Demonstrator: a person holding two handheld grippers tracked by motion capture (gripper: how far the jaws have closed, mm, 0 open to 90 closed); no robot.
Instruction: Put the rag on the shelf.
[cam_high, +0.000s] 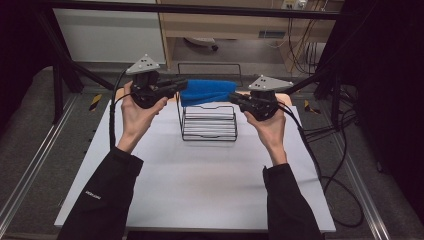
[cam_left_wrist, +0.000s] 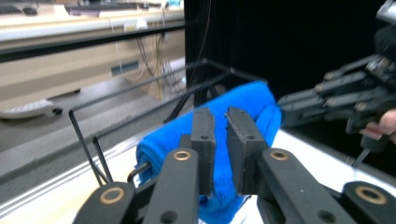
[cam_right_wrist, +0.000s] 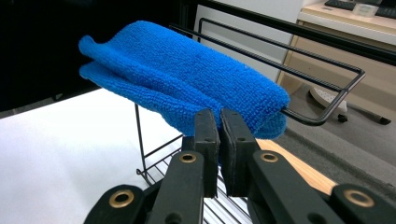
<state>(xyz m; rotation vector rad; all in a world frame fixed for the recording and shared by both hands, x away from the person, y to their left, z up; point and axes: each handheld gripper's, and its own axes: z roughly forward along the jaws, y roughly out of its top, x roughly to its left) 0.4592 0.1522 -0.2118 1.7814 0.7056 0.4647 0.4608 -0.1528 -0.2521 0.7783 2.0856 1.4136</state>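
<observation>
The blue cloth (cam_high: 207, 91) hangs folded over the top rail of the black wire rack (cam_high: 209, 131), between the two tools. The left tool (cam_high: 181, 85) meets one end of it; in the left gripper view its pads stand close together with a narrow slit between them, the cloth just behind, and I cannot tell if they pinch any fabric. The right tool (cam_high: 234, 98) is at the other end, and in the right gripper view its pads are almost touching, apparently nipping the edge of the cloth.

The step in hand seems to be draping the cloth evenly on the rail. To do it well, I think both ends should be kept at the same height and pulled gently apart, so the fold lies flat. The rack stands loose on the white bench (cam_high: 200, 190), so a hard pull could tip it.
</observation>
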